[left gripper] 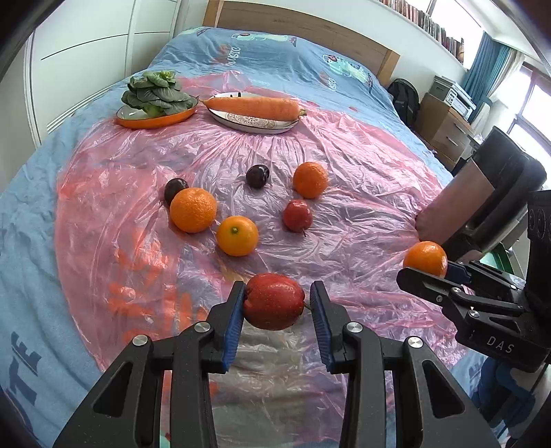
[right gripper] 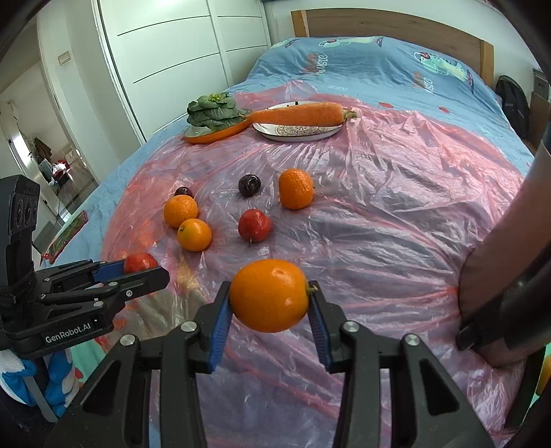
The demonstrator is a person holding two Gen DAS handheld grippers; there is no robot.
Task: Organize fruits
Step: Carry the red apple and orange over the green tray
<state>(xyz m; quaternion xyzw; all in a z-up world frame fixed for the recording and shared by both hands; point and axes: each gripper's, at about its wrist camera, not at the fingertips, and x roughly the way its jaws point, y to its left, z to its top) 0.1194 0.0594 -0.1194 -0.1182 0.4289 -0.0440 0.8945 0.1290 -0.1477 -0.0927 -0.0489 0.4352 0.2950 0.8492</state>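
We work over a bed (left gripper: 103, 275) with a blue printed cover, a crinkled pink plastic sheet (left gripper: 361, 213) spread across it. White wardrobe doors (right gripper: 165, 62) line the left wall and a wooden headboard (left gripper: 310, 27) closes the far end.

Our left tool (left gripper: 277, 303) has a red apple (left gripper: 273, 300) between its blue pads; the left pad presses the fruit, and whether the right pad touches is hard to tell. Our right tool (right gripper: 268, 296) grips an orange (right gripper: 268, 295) firmly, both pads against it.

Loose on the sheet lie three more oranges (left gripper: 193, 209), a smaller red apple (left gripper: 298, 215) and two dark plums (left gripper: 257, 175). Farther back, leafy greens (left gripper: 156, 91) sit on an orange dish (left gripper: 155, 120) and a carrot (left gripper: 251, 107) lies across a patterned plate (left gripper: 255, 124).

Only the left wrist view shows the bookshelf (left gripper: 430, 20), teal curtain (left gripper: 482, 62), window and wooden drawers (left gripper: 444, 127). Only the right wrist view shows the open doorway (right gripper: 44, 165) and a bare forearm (right gripper: 499, 248) resting on the sheet.

One plum (right gripper: 183, 191) is half hidden behind an orange in the right wrist view.
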